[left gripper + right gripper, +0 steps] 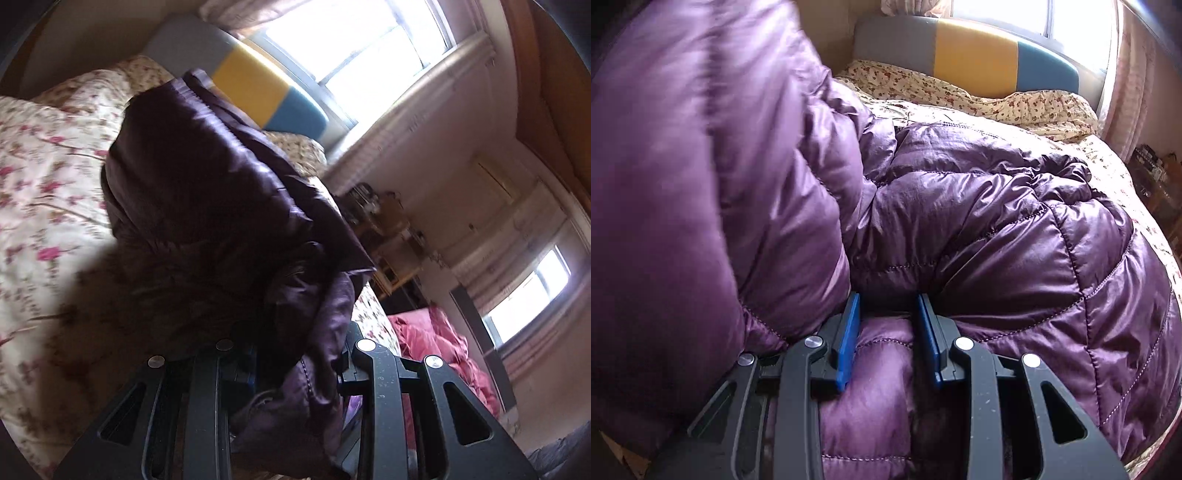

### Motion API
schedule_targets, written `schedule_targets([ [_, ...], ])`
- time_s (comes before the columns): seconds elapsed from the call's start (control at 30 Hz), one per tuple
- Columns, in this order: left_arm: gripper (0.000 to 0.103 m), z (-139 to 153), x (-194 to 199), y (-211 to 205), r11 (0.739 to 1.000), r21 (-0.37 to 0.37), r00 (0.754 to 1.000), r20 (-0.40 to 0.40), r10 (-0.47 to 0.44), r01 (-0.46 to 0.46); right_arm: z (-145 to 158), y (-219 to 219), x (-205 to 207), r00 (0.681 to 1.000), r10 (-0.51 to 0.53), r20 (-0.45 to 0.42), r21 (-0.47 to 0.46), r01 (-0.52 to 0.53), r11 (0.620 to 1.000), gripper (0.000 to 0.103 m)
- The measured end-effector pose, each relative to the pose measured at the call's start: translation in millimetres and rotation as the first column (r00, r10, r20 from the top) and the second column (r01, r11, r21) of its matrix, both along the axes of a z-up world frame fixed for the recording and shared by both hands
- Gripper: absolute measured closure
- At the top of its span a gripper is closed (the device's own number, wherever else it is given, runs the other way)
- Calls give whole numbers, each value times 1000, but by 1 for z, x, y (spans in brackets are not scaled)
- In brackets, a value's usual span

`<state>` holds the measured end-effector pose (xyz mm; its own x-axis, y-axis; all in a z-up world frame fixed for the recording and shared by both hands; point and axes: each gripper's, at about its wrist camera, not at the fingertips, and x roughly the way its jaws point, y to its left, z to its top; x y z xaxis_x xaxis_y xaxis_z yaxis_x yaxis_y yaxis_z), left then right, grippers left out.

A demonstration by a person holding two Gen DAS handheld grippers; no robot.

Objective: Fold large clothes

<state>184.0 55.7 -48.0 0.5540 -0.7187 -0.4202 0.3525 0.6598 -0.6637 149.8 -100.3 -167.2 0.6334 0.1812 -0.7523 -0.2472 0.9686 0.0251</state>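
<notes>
A large purple quilted down jacket [979,221] lies bunched on a floral bed. In the left wrist view the jacket [207,177] hangs lifted above the bed, with a dark fur trim [166,280] below it. My left gripper [295,365] is shut on a fold of the jacket; its fingertips are buried in the fabric. My right gripper [888,332] is closed on a puffy fold of the jacket between its blue pads [847,343], and a raised part of the jacket fills the left of that view.
The bed has a floral cover [44,177] and a grey, yellow and blue headboard [975,55]. A bright window [351,40] is behind it. A cluttered shelf [388,221] and a pink quilt [436,343] lie to the bed's right.
</notes>
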Motion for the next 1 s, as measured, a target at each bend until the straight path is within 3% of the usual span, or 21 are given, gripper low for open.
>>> schedule_targets([
  [0.17,75,6,9,-24,999,-4,999,12,-33,33,19,-22,-3,999,13,-42,73,-9,997,74],
  [0.3,75,9,17,-39,999,5,998,8,-54,54,42,-45,-20,1000,4,-23,86,-2,996,66],
  [0.5,75,5,29,-67,996,37,997,-23,-78,79,67,-105,-42,991,-135,10,69,134,989,59],
  [0.67,75,0,39,-102,991,103,995,-57,-83,88,70,-171,-49,949,-314,5,28,314,949,55],
  [0.77,75,-8,44,-128,980,181,995,-78,-66,79,66,-203,-46,915,-403,-26,-2,403,915,55],
  [1.0,67,-38,52,-181,949,299,991,-116,-67,99,59,-244,-41,869,-489,-69,-43,487,872,54],
])
